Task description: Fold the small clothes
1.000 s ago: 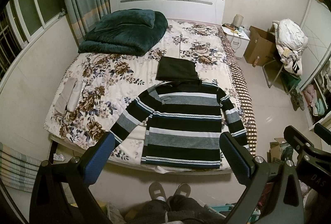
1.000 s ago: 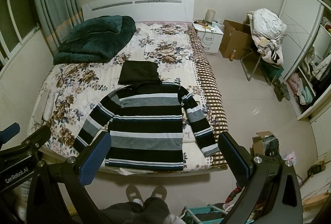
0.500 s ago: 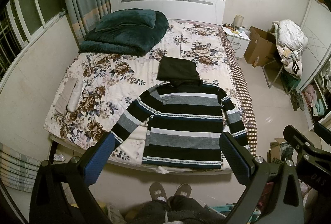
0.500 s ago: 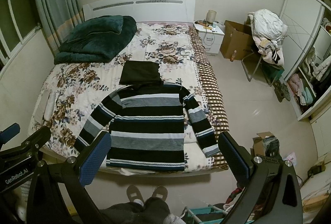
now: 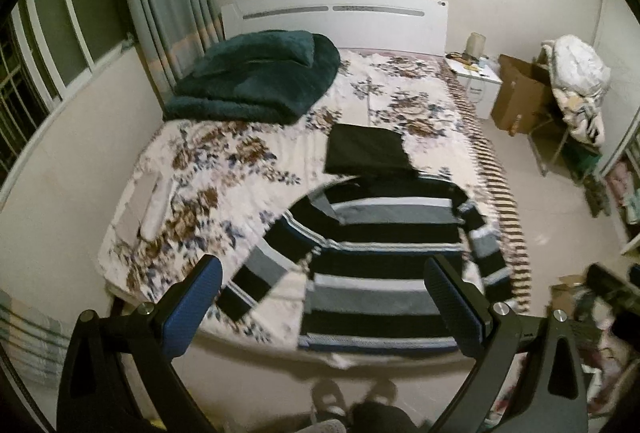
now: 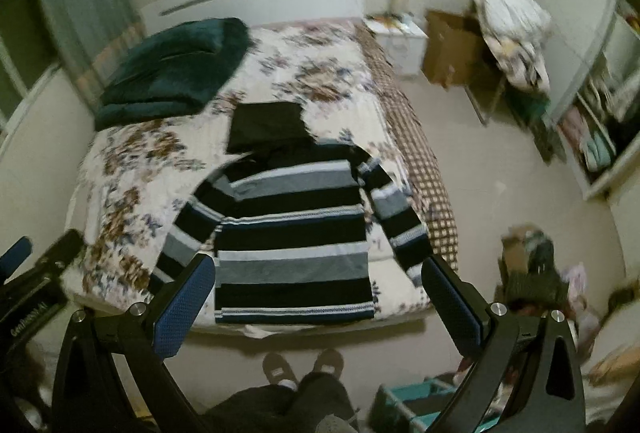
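Knit striped sweater [image 5: 384, 273] lies flat on the floral bedsheet [image 5: 224, 161], hem nearest, just ahead of both tools. Left gripper [image 5: 322, 307] & right gripper [image 6: 318, 307]: blue textured pads spread wide, nothing held. Beyond: flat black folded cloth [image 5: 366, 153] touching the collar, plush teal blanket [image 5: 260, 73] far left.

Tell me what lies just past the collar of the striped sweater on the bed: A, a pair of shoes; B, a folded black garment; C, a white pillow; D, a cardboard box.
B: a folded black garment lies flat on the floral bed at the collar end of the striped sweater.
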Available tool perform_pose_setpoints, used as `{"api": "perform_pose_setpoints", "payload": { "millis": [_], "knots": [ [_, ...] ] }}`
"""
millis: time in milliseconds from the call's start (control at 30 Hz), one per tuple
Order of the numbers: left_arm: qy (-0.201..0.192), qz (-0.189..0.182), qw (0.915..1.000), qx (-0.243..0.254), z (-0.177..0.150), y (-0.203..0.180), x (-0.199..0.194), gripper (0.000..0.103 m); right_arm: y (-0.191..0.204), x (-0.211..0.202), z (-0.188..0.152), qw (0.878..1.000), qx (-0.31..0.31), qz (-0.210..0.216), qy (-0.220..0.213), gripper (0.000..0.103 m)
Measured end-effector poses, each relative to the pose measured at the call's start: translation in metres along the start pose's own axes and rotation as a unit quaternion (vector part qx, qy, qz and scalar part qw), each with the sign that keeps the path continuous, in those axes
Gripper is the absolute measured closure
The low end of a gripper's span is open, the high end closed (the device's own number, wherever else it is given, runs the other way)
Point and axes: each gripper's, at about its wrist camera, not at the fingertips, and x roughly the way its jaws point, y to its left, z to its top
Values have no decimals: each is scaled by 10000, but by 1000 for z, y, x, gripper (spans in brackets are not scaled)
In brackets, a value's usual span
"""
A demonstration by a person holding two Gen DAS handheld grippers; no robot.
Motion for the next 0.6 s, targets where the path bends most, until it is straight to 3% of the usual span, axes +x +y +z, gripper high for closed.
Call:
{"api": "perform_pose_setpoints", "payload": {
  "millis": [100,233,367,600],
  "knots": [
    [40,215,9996,180,-8,-8,55,0,-30,66,2,9979,577,-242,175,0],
    [477,273,9980,315,-20,-33,132,0,-99,154,-2,9863,1458,-366,684,0],
    [774,434,9953,376,-37,-48,200,0,-195,263,-30,9571,2506,-663,1293,0],
    [1502,710,9856,304,-72,-91,337,0,-342,458,-108,8993,3653,-1083,2146,3]
  ]
}}
